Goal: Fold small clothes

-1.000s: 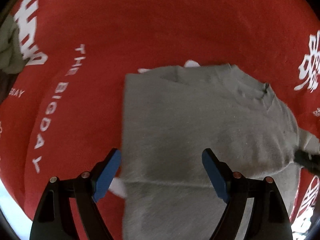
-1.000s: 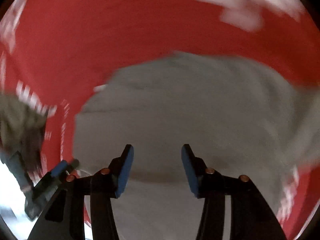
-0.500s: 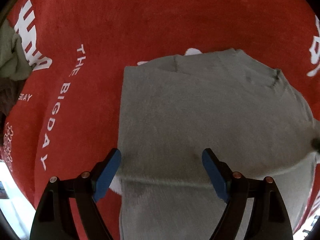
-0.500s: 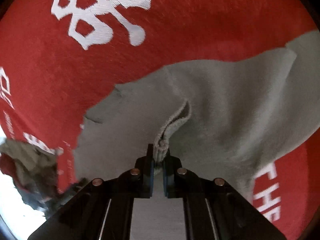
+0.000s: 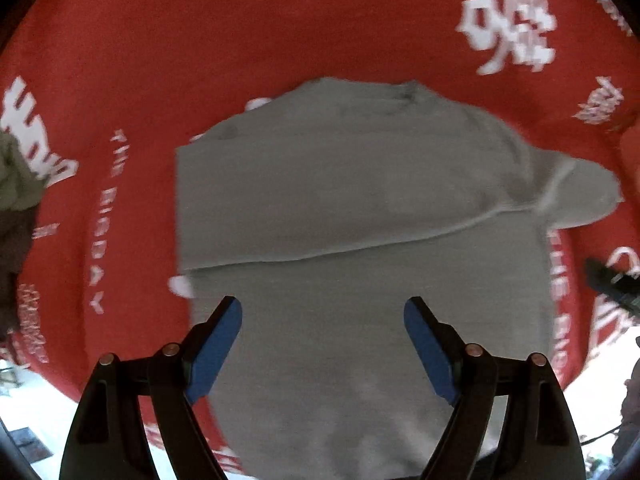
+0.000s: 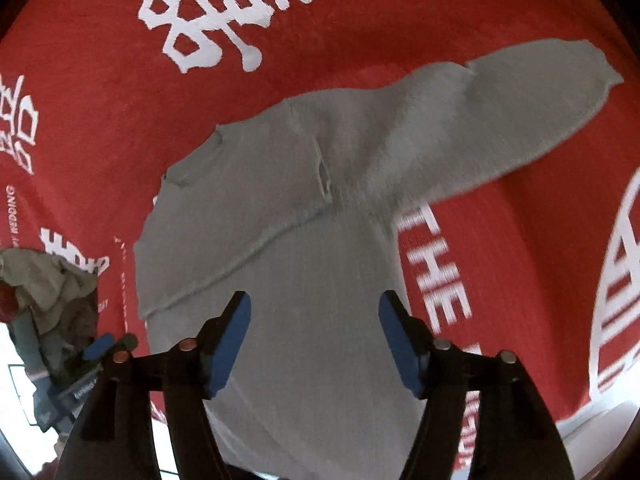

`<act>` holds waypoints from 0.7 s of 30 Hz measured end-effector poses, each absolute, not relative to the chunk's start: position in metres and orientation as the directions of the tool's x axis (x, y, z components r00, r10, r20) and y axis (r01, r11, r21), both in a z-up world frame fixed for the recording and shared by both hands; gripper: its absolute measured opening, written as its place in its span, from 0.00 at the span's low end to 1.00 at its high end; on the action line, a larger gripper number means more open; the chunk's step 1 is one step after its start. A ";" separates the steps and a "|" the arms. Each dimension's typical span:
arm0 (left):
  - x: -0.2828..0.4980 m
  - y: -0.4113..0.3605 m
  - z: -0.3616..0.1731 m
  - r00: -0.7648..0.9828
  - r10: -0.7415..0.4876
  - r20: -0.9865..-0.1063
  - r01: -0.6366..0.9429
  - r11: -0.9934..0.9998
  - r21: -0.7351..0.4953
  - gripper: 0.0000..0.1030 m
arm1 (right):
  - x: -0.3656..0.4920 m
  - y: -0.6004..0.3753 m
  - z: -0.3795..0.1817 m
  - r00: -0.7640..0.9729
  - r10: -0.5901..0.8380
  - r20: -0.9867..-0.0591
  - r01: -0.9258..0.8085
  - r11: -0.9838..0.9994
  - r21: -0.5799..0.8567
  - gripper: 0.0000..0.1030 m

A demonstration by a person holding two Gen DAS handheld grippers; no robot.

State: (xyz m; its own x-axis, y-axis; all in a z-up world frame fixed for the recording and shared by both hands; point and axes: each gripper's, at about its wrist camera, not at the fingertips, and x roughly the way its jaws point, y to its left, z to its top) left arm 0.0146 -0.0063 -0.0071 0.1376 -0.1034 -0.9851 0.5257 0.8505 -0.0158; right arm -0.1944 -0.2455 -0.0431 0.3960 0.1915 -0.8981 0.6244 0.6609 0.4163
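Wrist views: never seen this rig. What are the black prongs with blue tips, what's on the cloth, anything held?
Each picture comes from a camera on a hand-held gripper, looking along its two fingers. The prongs are those fingers, with blue pads. The left gripper and right gripper both hang over a grey top, partly folded, one sleeve sticking out, on a red cloth with white print. Nothing is held; both sets of jaws are opening. A clothes pile lies at the left.

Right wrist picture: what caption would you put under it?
Right gripper opening, empty, above a partly folded grey top on a red cloth.
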 end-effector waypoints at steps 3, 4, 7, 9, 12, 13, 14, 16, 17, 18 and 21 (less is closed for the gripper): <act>0.005 -0.027 0.002 0.122 -0.184 -0.975 0.523 0.847 -0.095 1.00 | -0.204 -0.247 -0.048 0.391 0.207 -0.897 0.625 0.656 0.424 0.70; 0.002 -0.033 0.004 0.114 -0.198 -0.973 0.528 0.842 -0.110 1.00 | -0.208 -0.249 -0.049 0.392 0.216 -0.895 0.625 0.652 0.430 0.70; -0.006 -0.056 0.006 0.116 -0.188 -0.975 0.545 0.833 -0.095 1.00 | -0.220 -0.258 -0.048 0.394 0.235 -0.889 0.624 0.642 0.446 0.73; -0.014 -0.068 0.005 0.112 -0.165 -0.980 0.547 0.833 -0.077 1.00 | -0.225 -0.261 -0.047 0.400 0.243 -0.884 0.617 0.642 0.455 0.79; -0.022 -0.077 0.003 0.123 -0.115 -0.986 0.534 0.845 -0.032 1.00 | -0.230 -0.268 -0.048 0.405 0.255 -0.878 0.601 0.650 0.466 0.80; -0.025 -0.078 0.001 0.123 -0.102 -0.987 0.531 0.847 -0.022 1.00 | -0.231 -0.270 -0.048 0.408 0.256 -0.877 0.598 0.650 0.468 0.80; -0.028 -0.079 0.000 0.114 -0.091 -0.989 0.530 0.848 -0.016 1.00 | -0.233 -0.273 -0.047 0.413 0.259 -0.873 0.593 0.651 0.474 0.80; -0.033 -0.082 -0.007 0.088 -0.069 -0.994 0.525 0.851 -0.012 1.00 | -0.236 -0.279 -0.047 0.421 0.266 -0.867 0.587 0.649 0.484 0.81; -0.034 -0.082 -0.009 0.075 -0.072 -0.995 0.527 0.849 -0.022 1.00 | -0.237 -0.282 -0.047 0.420 0.267 -0.867 0.587 0.649 0.484 0.82; -0.036 -0.084 -0.010 0.068 -0.075 -0.995 0.531 0.847 -0.028 1.00 | -0.239 -0.285 -0.047 0.418 0.269 -0.868 0.589 0.646 0.485 0.82; -0.041 -0.088 -0.009 0.077 -0.076 -0.994 0.547 0.837 -0.022 1.00 | -0.243 -0.292 -0.051 0.406 0.268 -0.874 0.604 0.639 0.477 0.82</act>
